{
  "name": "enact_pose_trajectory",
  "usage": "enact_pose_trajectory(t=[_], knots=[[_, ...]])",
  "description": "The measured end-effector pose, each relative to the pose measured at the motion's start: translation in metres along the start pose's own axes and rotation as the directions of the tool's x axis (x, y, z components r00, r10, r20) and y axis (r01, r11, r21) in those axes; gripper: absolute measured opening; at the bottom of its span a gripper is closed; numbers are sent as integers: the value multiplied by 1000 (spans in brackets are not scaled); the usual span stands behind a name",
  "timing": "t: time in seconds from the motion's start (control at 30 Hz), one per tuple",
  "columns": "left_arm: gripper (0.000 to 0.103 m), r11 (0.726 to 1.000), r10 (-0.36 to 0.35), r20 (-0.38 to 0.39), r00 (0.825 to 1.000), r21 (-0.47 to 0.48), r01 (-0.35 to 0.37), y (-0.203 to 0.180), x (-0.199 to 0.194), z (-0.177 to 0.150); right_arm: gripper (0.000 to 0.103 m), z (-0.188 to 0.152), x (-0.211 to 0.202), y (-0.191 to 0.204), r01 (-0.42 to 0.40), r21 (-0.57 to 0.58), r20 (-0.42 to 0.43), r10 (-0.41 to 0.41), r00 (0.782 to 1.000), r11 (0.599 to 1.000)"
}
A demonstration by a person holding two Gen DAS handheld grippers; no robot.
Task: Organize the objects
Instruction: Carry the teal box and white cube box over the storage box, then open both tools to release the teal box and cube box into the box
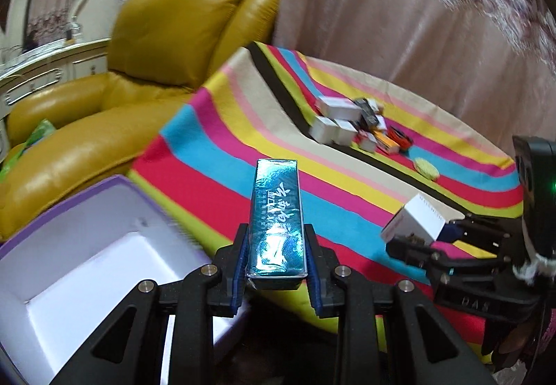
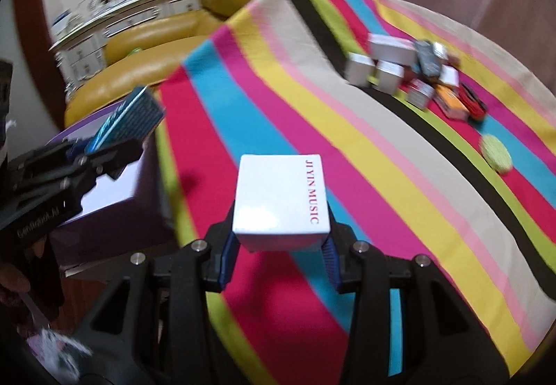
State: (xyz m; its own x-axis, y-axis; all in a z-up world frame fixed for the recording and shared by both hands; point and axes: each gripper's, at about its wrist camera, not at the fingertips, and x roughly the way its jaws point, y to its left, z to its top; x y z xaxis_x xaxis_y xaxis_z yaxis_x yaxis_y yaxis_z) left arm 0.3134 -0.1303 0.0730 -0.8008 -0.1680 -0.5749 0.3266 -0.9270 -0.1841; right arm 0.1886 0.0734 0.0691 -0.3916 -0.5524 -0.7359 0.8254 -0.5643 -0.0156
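Right wrist: "JIYIN MUSIC" box (image 2: 280,199) (legible)

Both wrist cameras peer down along their fingers, close above the striped tablecloth (image 1: 347,148); each catches the other gripper (image 1: 417,239), sharing the box pile (image 2: 410,72) and purple box (image 2: 114,211).

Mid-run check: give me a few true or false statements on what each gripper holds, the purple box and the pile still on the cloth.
1. The left gripper is shut on a teal box. True.
2. The right gripper is empty. False: it is shut on a white box printed JIYIN MUSIC.
3. The purple box already holds several small boxes. False: the part of its white inside that shows is bare.
4. A pile of small boxes lies on the striped cloth. True.
5. A yellow armchair stands beyond the cloth's edge. True.
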Motion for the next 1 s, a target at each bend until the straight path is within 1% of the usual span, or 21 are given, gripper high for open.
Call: enact_pose_trajectory(t=[0.13, 0.2, 0.3, 0.4, 0.47, 0.53, 0.63, 0.7, 0.73, 0.77, 0.8, 0.83, 0.87, 0.9, 0.93, 0.97, 1.0], knots=[[30, 996, 28, 13, 1000, -81, -27, 33, -18, -5, 46, 9, 1, 36, -56, -89, 3, 57, 998, 994], [30, 992, 55, 20, 998, -114, -52, 49, -27, -8, 46, 13, 2, 51, -93, -124, 1, 94, 996, 988], [30, 986, 102, 29, 994, -136, -97, 67, -38, -14, 46, 18, 5, 77, -125, -189, -9, 125, 992, 974], [30, 979, 137, 20, 990, -158, -132, 83, -43, -20, 46, 20, 10, 100, -169, -242, -29, 167, 985, 955], [30, 969, 171, 12, 985, -181, -166, 95, -46, -24, 46, 22, 14, 113, -186, -276, -41, 182, 982, 943], [30, 955, 214, 0, 977, -213, -209, 110, -46, -28, 46, 25, 18, 131, -214, -314, -55, 207, 977, 925], [30, 918, 282, -28, 959, -281, -278, 136, -49, -32, 46, 32, 26, 157, -248, -367, -75, 238, 968, 896], [30, 891, 328, -44, 944, -317, -325, 151, -53, -35, 46, 35, 33, 177, -276, -406, -90, 263, 961, 871], [30, 873, 360, -57, 931, -330, -358, 158, -55, -36, 46, 36, 35, 186, -295, -420, -98, 281, 955, 858], [31, 848, 404, -76, 911, -342, -405, 164, -56, -38, 46, 36, 38, 196, -329, -428, -108, 314, 943, 842], [33, 819, 447, -101, 889, -354, -452, 171, -57, -39, 52, 36, 41, 203, -373, -425, -128, 354, 927, 825], [45, 788, 478, -129, 869, -374, -489, 178, -58, -41, 59, 36, 46, 209, -416, -414, -156, 387, 909, 810], [64, 757, 500, -154, 852, -401, -516, 184, -60, -43, 72, 36, 50, 213, -446, -397, -177, 410, 895, 802], [71, 727, 520, -170, 837, -426, -538, 189, -62, -45, 75, 36, 52, 213, -459, -380, -178, 424, 888, 803], [78, 696, 542, -174, 822, -455, -555, 192, -67, -47, 75, 37, 52, 210, -468, -359, -168, 438, 883, 807], [80, 681, 552, -157, 819, -481, -552, 193, -71, -48, 76, 38, 52, 204, -471, -341, -157, 445, 882, 814], [81, 679, 554, -140, 821, -495, -542, 192, -74, -48, 77, 39, 52, 195, -466, -323, -144, 444, 885, 824]])
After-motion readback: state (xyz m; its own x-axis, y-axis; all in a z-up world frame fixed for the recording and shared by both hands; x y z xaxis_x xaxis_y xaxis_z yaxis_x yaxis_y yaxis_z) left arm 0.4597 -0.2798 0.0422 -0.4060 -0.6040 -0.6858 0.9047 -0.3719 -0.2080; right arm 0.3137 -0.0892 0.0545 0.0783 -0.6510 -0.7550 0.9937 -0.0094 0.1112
